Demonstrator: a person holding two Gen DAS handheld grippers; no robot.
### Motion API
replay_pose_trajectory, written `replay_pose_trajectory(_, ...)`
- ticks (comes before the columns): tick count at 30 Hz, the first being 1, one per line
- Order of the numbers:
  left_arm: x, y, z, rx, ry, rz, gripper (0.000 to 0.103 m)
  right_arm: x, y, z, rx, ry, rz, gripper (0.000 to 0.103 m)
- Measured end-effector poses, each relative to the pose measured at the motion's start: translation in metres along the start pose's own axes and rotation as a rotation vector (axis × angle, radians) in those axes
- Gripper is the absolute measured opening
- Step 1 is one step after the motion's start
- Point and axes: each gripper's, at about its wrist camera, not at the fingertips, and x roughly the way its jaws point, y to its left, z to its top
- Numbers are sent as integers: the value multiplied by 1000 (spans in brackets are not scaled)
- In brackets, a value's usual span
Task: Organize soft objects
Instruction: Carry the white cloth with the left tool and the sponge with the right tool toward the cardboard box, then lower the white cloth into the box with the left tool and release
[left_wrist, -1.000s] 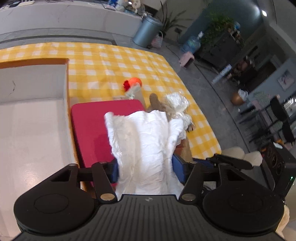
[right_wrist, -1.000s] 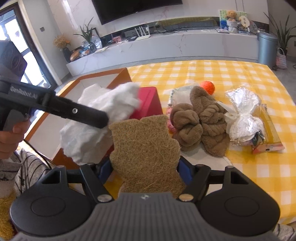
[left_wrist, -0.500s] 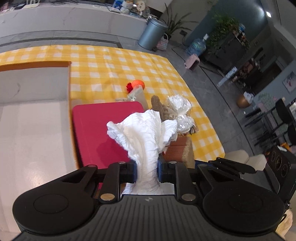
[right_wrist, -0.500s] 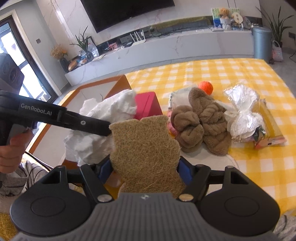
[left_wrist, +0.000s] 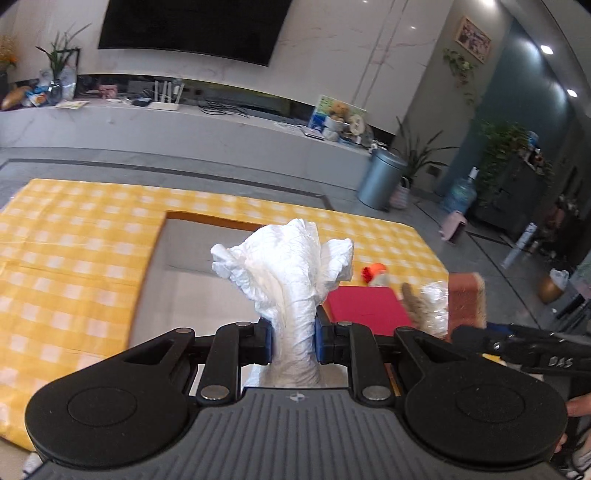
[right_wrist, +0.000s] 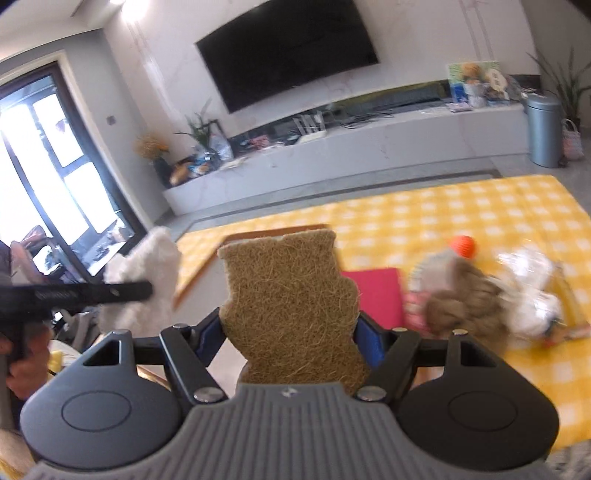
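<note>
The left gripper (left_wrist: 292, 341) is clamped on a crumpled white cloth (left_wrist: 286, 273) standing upright, with the orange-rimmed grey tray (left_wrist: 192, 280) directly ahead below. The right gripper (right_wrist: 291, 332) pinches a flat brown fibre scrubbing pad (right_wrist: 288, 302); the tray lies ahead-left.

The open box (left_wrist: 207, 291) is sunk in the yellow checked tabletop (left_wrist: 74, 258), and its grey floor is seen bare ahead of the left tool (left_wrist: 293, 341), giving free room there. That tool's view is partly blocked by the white cloth (left_wrist: 291, 273) pinched between its jaws. To the right of the box, passage is barred by the red pad (left_wrist: 364, 304), the brown knotted plush (right_wrist: 469, 299), the clear wrapped bundle (right_wrist: 532, 291) and the orange ball (right_wrist: 463, 245), all clustered closely. The far and left stretches of the tabletop are seen uncluttered. The right tool (right_wrist: 291, 328) is filled by the fibre pad (right_wrist: 288, 310), which hides the middle ground.
</note>
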Motion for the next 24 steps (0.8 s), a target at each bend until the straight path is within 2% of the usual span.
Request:
replay_pose_trajectory(5,5,10,-17,47,4,127,23,38,46,6,-29,39,80,72)
replay_pose_trajectory(8,17,20,-21,17,48,159,23,64,61,13,46,65,152,72)
replay_pose_trajectory(10,22,28,-25,7,74,179,23,77,72,18,74,40,180,72)
replay_pose_trajectory(13,24,36,-29,10,92,223,24,94,88,23,74,17,181,72)
replay_pose_trajectory(16,25,38,-30,4,109,219,24,106,91,19,91,-3,184,72)
replay_pose_trajectory(20,30,35,-37,66,130,229,24,121,85,-1,57,51,151,72)
replay_pose_trajectory(24,44,27,-42,117,179,306,24,132,73,-11,64,85,128,72)
